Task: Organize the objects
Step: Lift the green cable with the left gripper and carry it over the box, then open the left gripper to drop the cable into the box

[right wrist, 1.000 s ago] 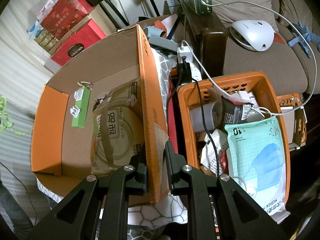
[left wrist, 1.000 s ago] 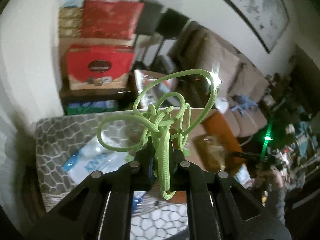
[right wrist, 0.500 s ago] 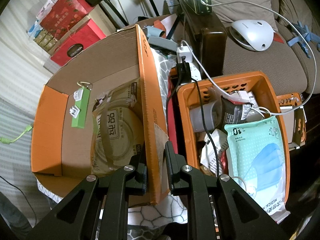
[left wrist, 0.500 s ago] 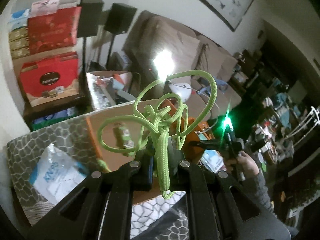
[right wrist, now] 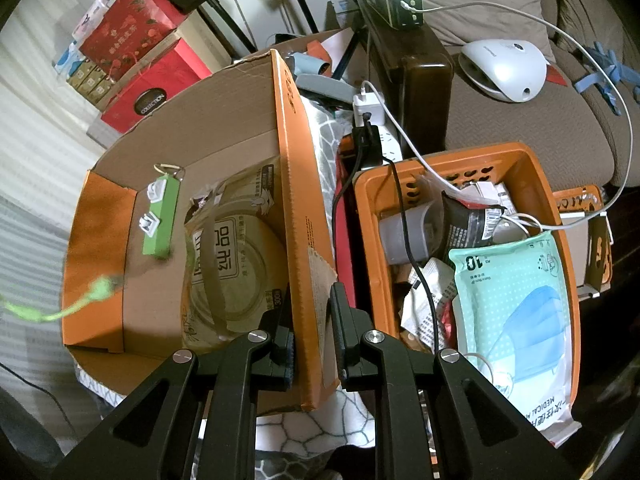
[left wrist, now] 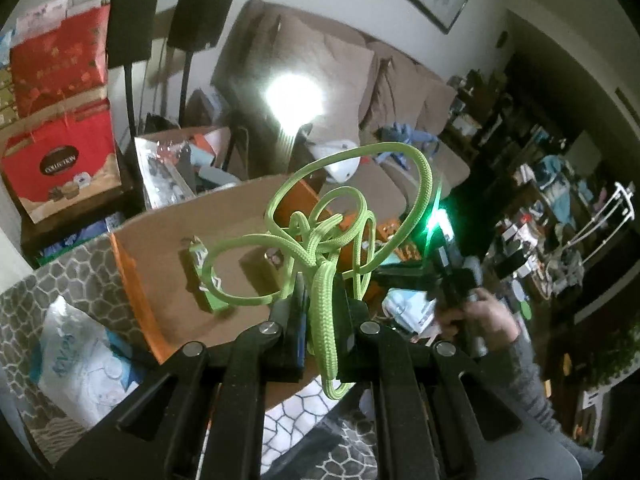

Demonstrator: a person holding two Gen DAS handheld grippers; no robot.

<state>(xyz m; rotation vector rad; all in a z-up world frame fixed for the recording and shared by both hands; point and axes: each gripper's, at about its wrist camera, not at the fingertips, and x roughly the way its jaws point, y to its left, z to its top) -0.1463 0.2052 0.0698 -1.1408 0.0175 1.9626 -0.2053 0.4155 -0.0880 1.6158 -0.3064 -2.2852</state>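
A: What is the biggest thing, and where does it sit?

B: An open cardboard box [right wrist: 224,184] with orange flaps, spread ahead of the right gripper [right wrist: 312,344]; that gripper's jaws are clamped on the box's right wall, holding it steady; just right of the gripper stands an orange basket [right wrist: 532,168].

A: And the thing being put away?

B: A tangle of green cord [left wrist: 320,248], pinched between the closed jaws of the left gripper [left wrist: 320,320]; its loops stand up ahead of the fingers, above the near edge of the box; one end dangles over the box's left flap in the right wrist view.

A: How should the drop go?

B: I judge it best to carry the bundle over the bare floor of the box, lower it, then part the jaws, so no loop catches on a flap; the right grip should stay firm.

A: What do the containers hold?

B: Box: a large tan pouch [right wrist: 236,264] ahead of the right fingers; a green clip strip [right wrist: 160,216] farther left. Basket: a mask packet [right wrist: 516,300], a grey cup [right wrist: 404,236], wrappers, cables.
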